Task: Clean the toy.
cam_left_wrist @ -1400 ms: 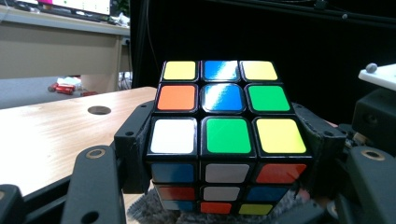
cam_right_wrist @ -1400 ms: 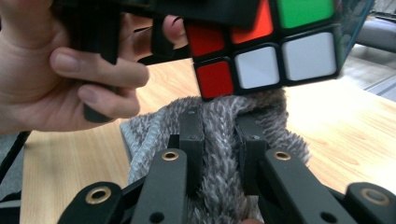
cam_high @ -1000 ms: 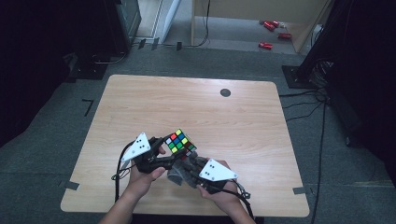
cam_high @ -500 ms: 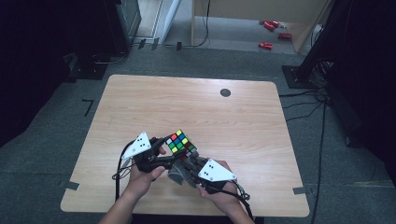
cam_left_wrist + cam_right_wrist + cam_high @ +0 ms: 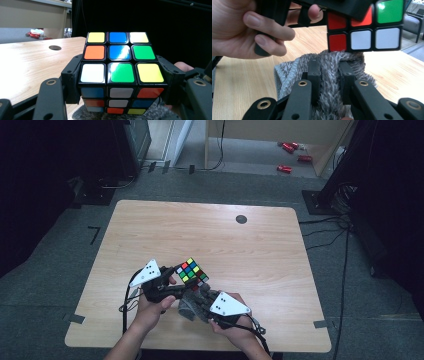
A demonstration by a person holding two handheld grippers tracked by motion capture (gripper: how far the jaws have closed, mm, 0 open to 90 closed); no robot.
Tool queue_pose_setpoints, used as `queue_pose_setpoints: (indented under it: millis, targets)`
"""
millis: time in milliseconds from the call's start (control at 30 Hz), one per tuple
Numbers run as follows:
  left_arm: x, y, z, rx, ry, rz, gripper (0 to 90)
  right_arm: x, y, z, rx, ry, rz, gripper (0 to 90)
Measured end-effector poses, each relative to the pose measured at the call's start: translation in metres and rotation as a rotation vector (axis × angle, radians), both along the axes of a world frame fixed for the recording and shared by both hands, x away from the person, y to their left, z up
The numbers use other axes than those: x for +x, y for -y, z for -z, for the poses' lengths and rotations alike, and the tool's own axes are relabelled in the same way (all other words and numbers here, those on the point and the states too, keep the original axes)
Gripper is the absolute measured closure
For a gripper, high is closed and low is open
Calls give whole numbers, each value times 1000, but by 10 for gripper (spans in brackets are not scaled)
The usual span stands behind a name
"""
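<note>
Left gripper view: the Rubik's cube (image 5: 119, 72) sits clamped between the left gripper (image 5: 120, 85) jaws above the table (image 5: 27, 62). The right gripper (image 5: 329, 75) pinches a grey fuzzy cloth (image 5: 329, 65), apparently touching the cube's underside.

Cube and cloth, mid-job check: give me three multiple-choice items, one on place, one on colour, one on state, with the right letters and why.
1. Where does the grey cloth sit against the cube?
A. under it, touching its bottom face
B. draped over its top
C. far across the table

2. In the left gripper view, what colour is the centre tile of the cube's top face?
A. red
B. blue
C. yellow

3. What state are the left tongs in?
A. open and apart from the cube
B. shut on the cloth
C. shut on the cube

Answers: 1 A, the right tongs press the cloth up to the cube's underside. 2 B, the middle tile is blue. 3 C, the jaws clamp the cube's two sides.
</note>
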State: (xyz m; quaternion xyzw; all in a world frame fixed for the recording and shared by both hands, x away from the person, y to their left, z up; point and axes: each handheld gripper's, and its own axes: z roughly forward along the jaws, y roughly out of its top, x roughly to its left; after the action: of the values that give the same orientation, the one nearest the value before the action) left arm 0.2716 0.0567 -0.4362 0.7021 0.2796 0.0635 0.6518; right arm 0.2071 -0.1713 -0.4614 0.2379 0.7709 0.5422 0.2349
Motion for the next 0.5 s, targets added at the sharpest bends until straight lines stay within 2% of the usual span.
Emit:
queue_pose_setpoints:
  millis: [67,167,233,300,333,367,500]
  targets:
    - [-1,2,0,13,3,9,352,6,13,-3,52,-19,53,774]
    - [-1,3,1,26,2,10,352,9,19,-4,67,-42,85,773]
    - [0,4,1,24,-7,10,351,6,12,-2,49,-46,67,772]
    - [0,3,1,22,-12,0,351,3,4,1,30,-48,25,771]
    - [0,3,1,22,-12,0,351,3,4,1,30,-48,25,771]
    - [1,2,1,22,-14,-3,351,-1,-2,2,13,-38,-7,769]
    - [1,1,0,13,-22,-1,352,0,-1,0,5,-30,-10,769]
